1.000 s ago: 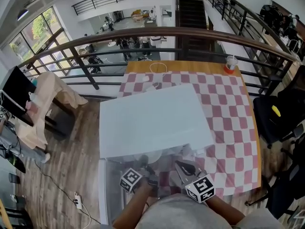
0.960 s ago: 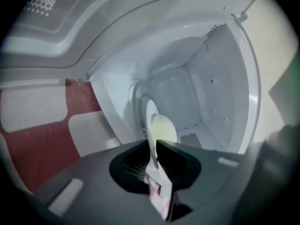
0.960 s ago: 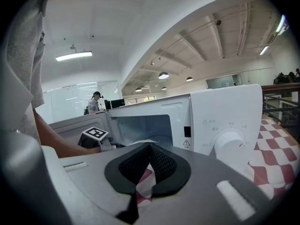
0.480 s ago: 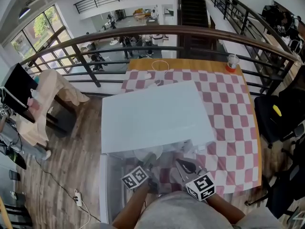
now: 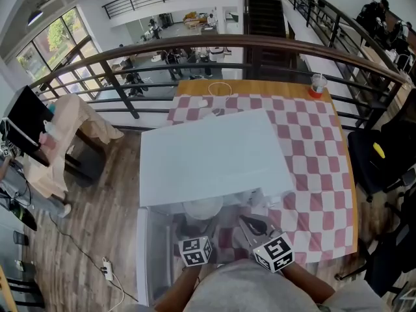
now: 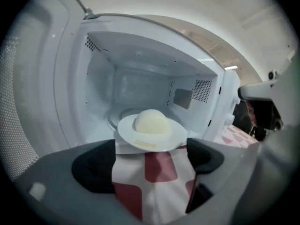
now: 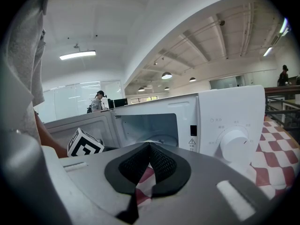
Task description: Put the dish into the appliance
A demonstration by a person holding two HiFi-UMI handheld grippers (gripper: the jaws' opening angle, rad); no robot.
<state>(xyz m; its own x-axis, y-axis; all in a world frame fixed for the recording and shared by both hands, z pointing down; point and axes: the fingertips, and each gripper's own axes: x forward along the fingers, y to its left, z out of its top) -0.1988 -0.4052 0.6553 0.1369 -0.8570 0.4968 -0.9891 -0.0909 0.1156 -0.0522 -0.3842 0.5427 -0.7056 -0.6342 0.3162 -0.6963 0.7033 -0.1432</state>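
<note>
A white plate (image 6: 151, 130) with a pale dome of food lies level at the front lip of the open white microwave (image 5: 208, 158). In the head view the plate (image 5: 203, 208) shows just under the oven's top edge. My left gripper (image 6: 150, 159) points into the cavity, and its jaws have just been opening. They stand wide apart with only checked cloth between them, and the plate rests just beyond the black pads (image 6: 93, 165), untouched. My right gripper (image 7: 150, 162) hovers to the right of the oven's mouth, shut on nothing. Both marker cubes show low in the head view.
The microwave door (image 5: 153, 252) hangs open at the left. Its control panel with a round dial (image 7: 233, 143) is on the right. A red-and-white checked cloth (image 5: 312, 168) covers the table. A cup (image 5: 315, 86) stands at the far right corner, by a railing.
The left gripper has rolled, its cube now facing up, and its jaws have come off the plate, which now lies flat at the oven's mouth. The right gripper has not moved.
</note>
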